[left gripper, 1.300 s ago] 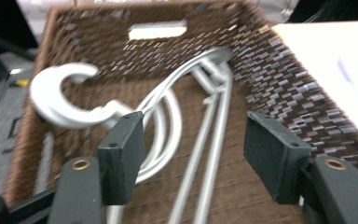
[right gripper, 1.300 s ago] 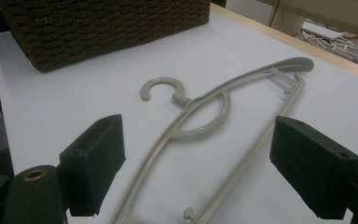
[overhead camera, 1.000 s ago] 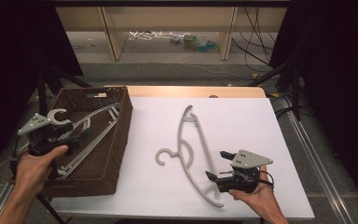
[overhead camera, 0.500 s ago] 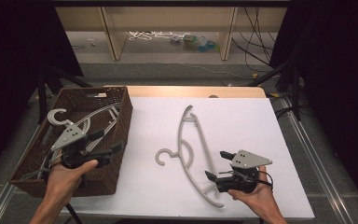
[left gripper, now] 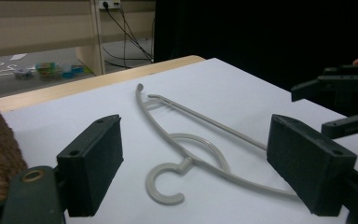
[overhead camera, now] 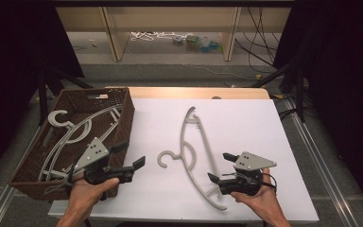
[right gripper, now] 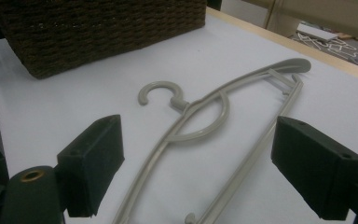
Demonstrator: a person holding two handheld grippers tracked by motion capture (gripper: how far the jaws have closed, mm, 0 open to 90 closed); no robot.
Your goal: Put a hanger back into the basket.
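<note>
Two grippers, both spread and empty; one hanger on the worktop, more in one basket.

In the high view, one grey hanger (overhead camera: 196, 153) lies flat at centre frame on the white worktop (overhead camera: 246, 123), hook toward lower left. The left gripper (overhead camera: 131, 161), lower left of frame, has its jaws apart, holding nothing, just beside the near corner of the basket (overhead camera: 123, 120). The right gripper (overhead camera: 220, 168), lower right, also stands with jaws apart, nothing between them, close to the hanger's lower end. The single brown wicker basket at left holds at least two grey hangers (overhead camera: 71, 137); exact count cannot be told. Two hands seen, one per gripper.
</note>
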